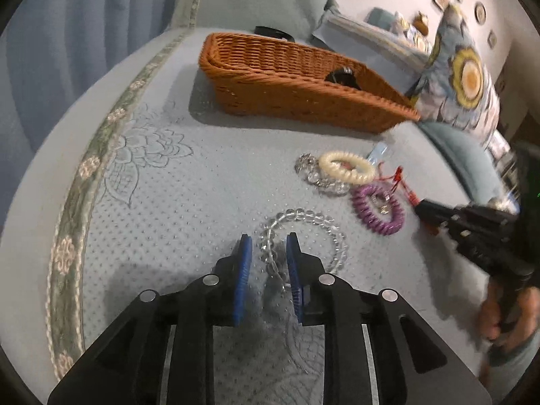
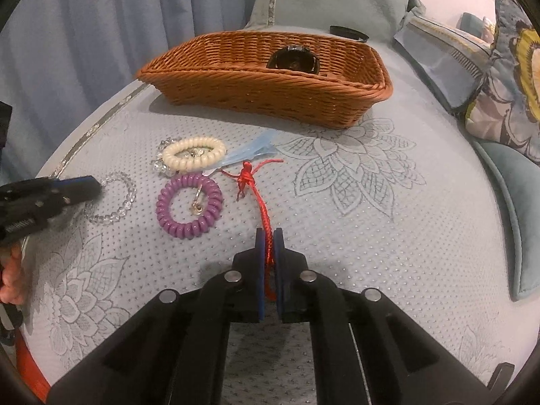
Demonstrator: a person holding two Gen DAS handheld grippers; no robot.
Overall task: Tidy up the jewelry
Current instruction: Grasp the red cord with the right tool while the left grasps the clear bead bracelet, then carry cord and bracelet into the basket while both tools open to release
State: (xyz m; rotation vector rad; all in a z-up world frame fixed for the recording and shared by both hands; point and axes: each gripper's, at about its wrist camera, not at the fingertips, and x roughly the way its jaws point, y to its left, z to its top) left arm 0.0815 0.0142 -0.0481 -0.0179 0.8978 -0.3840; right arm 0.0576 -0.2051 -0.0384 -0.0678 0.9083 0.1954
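My left gripper point(image 1: 269, 246) is open, its blue pads on either side of the near rim of a clear bead bracelet point(image 1: 305, 217) lying on the bed. My right gripper point(image 2: 269, 236) is shut on a red braided cord point(image 2: 261, 202), whose knotted end lies ahead on the fabric. A purple coil bracelet point(image 2: 189, 207) and a cream coil bracelet point(image 2: 194, 153) lie left of the cord, with a crystal bracelet point(image 1: 305, 165) under the cream one. The wicker basket point(image 2: 270, 94) stands behind, with a dark watch point(image 2: 293, 59) inside.
A light blue plastic piece point(image 2: 249, 152) lies by the cream bracelet. Pillows point(image 2: 506, 77) are stacked on the right. A curtain point(image 2: 101, 17) hangs behind the bed's left edge. A black ring-shaped object point(image 2: 347, 32) lies behind the basket.
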